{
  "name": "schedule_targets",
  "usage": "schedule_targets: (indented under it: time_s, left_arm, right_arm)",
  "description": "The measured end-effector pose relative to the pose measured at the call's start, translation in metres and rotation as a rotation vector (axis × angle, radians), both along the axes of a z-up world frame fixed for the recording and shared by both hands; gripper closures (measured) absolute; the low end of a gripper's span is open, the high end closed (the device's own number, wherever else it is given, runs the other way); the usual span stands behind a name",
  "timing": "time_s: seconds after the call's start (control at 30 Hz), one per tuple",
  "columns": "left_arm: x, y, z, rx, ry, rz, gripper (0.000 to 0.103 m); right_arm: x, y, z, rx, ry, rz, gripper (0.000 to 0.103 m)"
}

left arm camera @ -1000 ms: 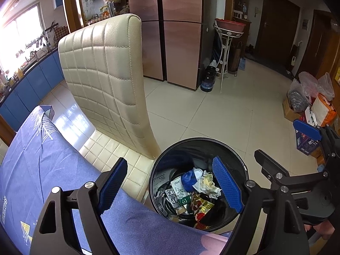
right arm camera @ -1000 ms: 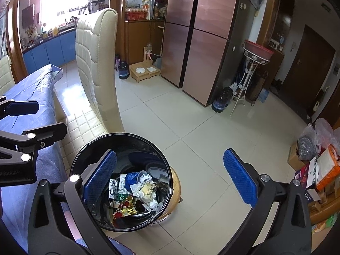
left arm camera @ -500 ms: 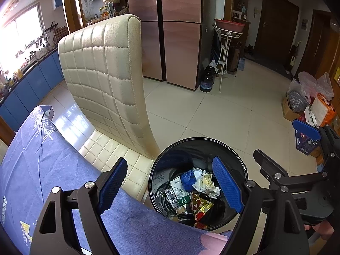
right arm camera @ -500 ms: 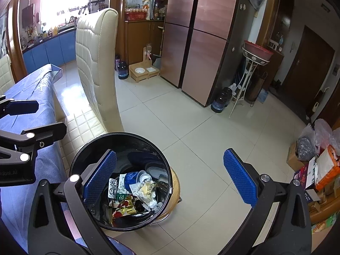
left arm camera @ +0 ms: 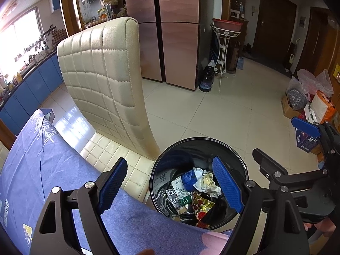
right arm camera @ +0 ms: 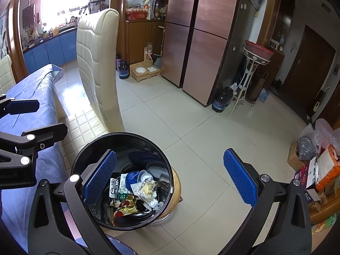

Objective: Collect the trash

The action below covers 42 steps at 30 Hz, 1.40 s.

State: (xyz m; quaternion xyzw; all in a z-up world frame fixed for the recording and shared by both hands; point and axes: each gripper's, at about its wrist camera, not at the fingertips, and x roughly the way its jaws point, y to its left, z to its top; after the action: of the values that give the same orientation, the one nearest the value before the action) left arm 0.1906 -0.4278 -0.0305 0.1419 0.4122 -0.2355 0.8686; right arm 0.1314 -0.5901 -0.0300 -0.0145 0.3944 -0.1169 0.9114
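Observation:
A round black trash bin point(left arm camera: 198, 143) point(right arm camera: 121, 137) stands just past the table edge. Several wrappers, a blue cup and crumpled paper point(left arm camera: 196, 188) point(right arm camera: 136, 188) lie inside it. My left gripper point(left arm camera: 170, 186) hovers open above the table edge and the bin's near rim, nothing between its blue pads. My right gripper point(right arm camera: 170, 175) is also open and empty; its left pad hangs over the bin, its right pad over the floor. The right gripper point(left arm camera: 282, 146) also shows at the right of the left wrist view, and the left gripper's fingers point(right arm camera: 27, 121) at the left edge of the right wrist view.
A cream quilted chair point(left arm camera: 106, 80) point(right arm camera: 97, 68) stands close behind the bin, at a table with a blue cloth point(left arm camera: 42, 163) point(right arm camera: 25, 97). Bags and boxes point(left arm camera: 308, 102) point(right arm camera: 316, 159) crowd the right wall. A plant stand point(right arm camera: 252, 72), jugs and copper cabinet doors stand farther back on tiled floor.

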Motion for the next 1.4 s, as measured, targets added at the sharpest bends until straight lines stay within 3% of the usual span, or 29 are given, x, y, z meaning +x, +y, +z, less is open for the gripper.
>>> schedule_targets:
  time_s: [0.93, 1.4]
  left_arm:
    - [0.0043, 0.0068, -0.0044, -0.016, 0.062, 0.012, 0.023]
    - [0.0022, 0.0056, -0.0038, 0.001, 0.045, 0.011, 0.023]
  right_arm:
    - [-0.0005, 0.0001, 0.0006, -0.008, 0.006, 0.006, 0.004]
    - [-0.0001, 0.0009, 0.0010, -0.005, 0.005, 0.008, 0.004]
